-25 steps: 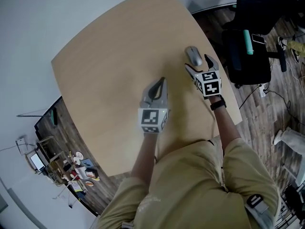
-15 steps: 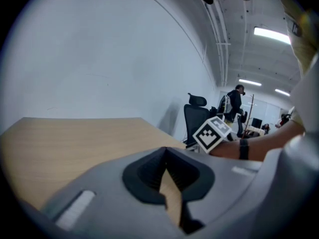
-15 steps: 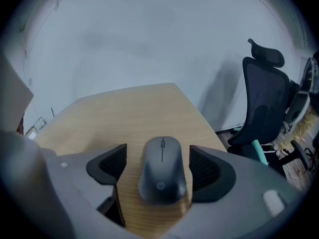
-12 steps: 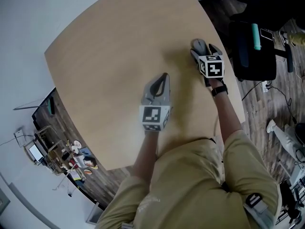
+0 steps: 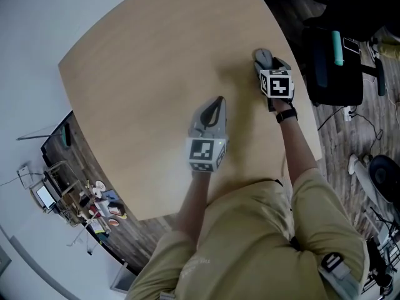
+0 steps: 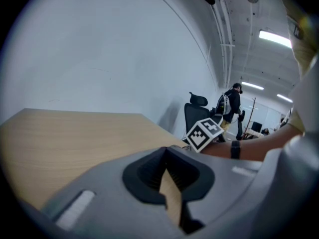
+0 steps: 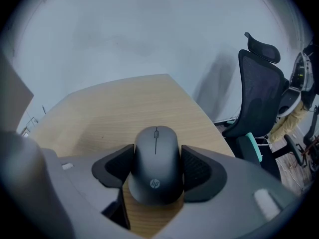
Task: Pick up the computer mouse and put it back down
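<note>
A dark grey computer mouse lies on the light wooden table near its right edge. My right gripper points steeply down over it. Its jaws are closing, and both black pads touch the mouse's sides, with the mouse resting on the wood. Only the mouse's far end shows past the marker cube in the head view. My left gripper hovers over the table's middle, shut and holding nothing.
A black office chair with a teal object on it stands just past the table's right edge. The right gripper's marker cube shows in the left gripper view, with a person far behind it. Cluttered floor lies at lower left.
My right gripper has dropped down over the mouse, and its jaws have narrowed onto the mouse's sides. The left gripper has sunk slightly and stays shut.
</note>
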Demonstrator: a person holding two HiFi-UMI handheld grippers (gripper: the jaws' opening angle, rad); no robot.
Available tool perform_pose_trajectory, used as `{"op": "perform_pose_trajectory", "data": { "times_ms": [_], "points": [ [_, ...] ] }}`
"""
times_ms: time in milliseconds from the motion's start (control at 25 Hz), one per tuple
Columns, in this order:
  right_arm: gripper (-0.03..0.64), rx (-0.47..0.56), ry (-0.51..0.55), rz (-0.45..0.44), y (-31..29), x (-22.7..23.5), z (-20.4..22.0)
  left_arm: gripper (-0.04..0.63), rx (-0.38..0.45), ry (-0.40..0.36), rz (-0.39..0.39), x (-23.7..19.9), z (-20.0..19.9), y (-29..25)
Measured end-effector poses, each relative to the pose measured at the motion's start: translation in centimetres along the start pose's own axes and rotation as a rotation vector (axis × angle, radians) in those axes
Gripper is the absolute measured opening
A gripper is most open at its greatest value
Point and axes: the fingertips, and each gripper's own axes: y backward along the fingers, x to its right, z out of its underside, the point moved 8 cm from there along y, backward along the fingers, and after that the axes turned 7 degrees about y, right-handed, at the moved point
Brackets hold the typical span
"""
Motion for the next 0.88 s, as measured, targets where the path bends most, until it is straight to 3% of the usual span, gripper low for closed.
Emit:
{"op": "perform_pose_trajectory", "data": {
  "times_ms": [360,880],
  "points": [
    [0.299,0.031,-0.004,0.003,2.2,-0.9,0.5,0.002,0.030,-0.017,-0.002,1.3,-1.1,3.0],
    [0.299,0.307,-0.008,-0.064,16.1,-7.0,-2.4,0.002,0.156,-0.034,-0.032,3.2,-4.0,10.4]
  ]
}}
